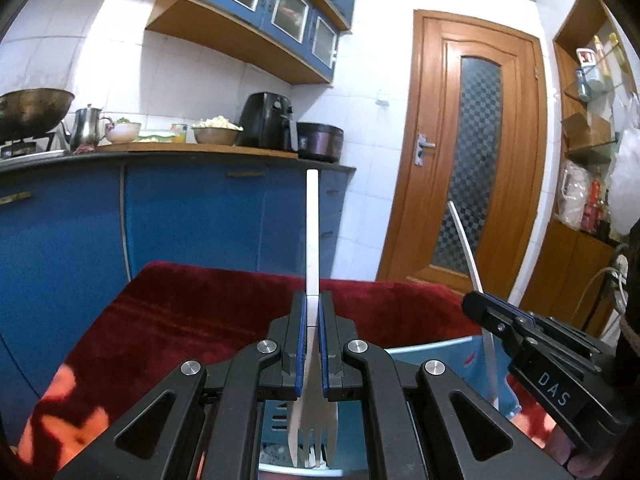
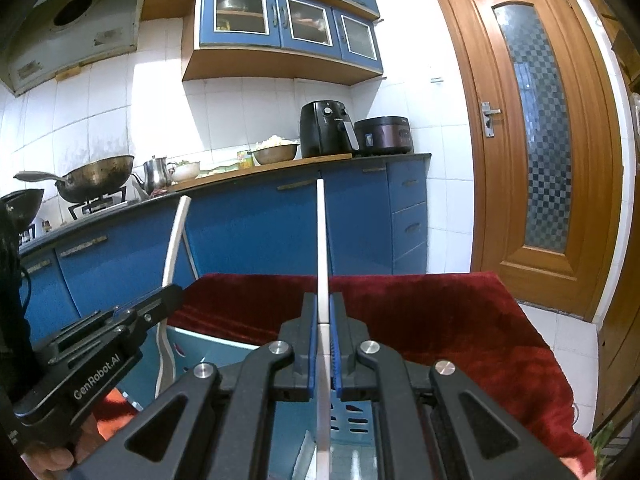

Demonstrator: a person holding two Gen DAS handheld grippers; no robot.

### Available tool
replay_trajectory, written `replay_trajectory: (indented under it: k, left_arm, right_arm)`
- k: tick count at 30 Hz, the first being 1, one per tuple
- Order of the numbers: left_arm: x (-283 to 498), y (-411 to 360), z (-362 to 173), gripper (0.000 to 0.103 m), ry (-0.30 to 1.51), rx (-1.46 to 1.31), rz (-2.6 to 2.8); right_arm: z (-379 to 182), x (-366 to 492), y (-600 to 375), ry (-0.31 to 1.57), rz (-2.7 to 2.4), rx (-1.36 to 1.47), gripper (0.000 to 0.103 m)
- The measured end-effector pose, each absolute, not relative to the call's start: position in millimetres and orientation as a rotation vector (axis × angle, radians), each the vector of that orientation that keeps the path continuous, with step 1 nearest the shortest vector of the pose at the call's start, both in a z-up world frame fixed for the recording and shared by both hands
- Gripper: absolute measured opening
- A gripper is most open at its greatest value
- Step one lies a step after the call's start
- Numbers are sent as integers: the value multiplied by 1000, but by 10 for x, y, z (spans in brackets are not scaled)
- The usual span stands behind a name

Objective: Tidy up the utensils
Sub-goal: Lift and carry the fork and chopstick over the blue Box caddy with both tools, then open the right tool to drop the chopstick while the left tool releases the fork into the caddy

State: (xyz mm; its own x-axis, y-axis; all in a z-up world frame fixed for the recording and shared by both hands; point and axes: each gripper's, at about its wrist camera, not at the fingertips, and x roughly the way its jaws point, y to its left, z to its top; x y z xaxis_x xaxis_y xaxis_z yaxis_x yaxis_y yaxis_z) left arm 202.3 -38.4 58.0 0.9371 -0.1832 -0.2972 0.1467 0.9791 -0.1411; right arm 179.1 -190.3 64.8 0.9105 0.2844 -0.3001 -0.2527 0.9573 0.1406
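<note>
While both handheld grippers point toward the kitchen counter, each clamps one utensil over a blue slotted basket on a dark red cloth.

Left wrist view, left gripper [image 1: 311, 312]: jaws closed on the fork [image 1: 312, 320], blue pads pressing its flat sides.
Left wrist view, fork: white handle rising upright past the fingertips, metal tines pointing down toward the camera, above the blue basket [image 1: 452, 354].
Left wrist view, right gripper [image 1: 476, 300]: seen from the side at the right edge, gripping a second white-handled utensil [image 1: 472, 264] that leans slightly left at its top; its lower end reaches down at the basket.
Left wrist view, red cloth [image 1: 192, 320]: covers the table under the basket.
Left wrist view, background: blue cabinets, black air fryer [image 1: 266, 120], wooden door [image 1: 476, 152].

Right wrist view, right gripper [image 2: 323, 312]: jaws closed on the thin utensil [image 2: 322, 264], seen edge-on, so its type cannot be told.
Right wrist view, utensil: handle upright above the fingertips, lower end hanging over the basket [image 2: 208, 346].
Right wrist view, left gripper [image 2: 170, 294]: enters from the left, holding the fork [image 2: 174, 248] by its white handle, which tilts right at the top.
Right wrist view, background: wok [image 2: 96, 178] on the stove, steel kettle [image 2: 156, 172], air fryer [image 2: 326, 128].
</note>
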Motion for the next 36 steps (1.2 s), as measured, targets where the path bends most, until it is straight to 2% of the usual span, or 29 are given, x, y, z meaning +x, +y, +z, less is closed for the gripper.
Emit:
replay_trajectory:
  k: [11,21,23,26,32,36]
  left_arm:
    - [2024,-294,626,5,424,-184,-225]
    - [1881,-296,610,5,419,-161,-249]
    - [1844,-289,656,5,392,-156,-259]
    - [1807,-309,734,5,357,-134,-259]
    - [1778,-344,666,5,324,-96,-217]
    - [1827,-260,553,5,371,-139,-208]
  right_arm:
    - [623,1707,-1937,353,278,101,8]
    - [649,1583,-1963,362,305,106,8]
    - [675,1543,-1975,360,310,112,11]
    - [716,1477,-2007,356,325,134,21]
    - [773,1340,-2016,349,338,139,24]
    - [801,1260,-2032,353,346,142,30]
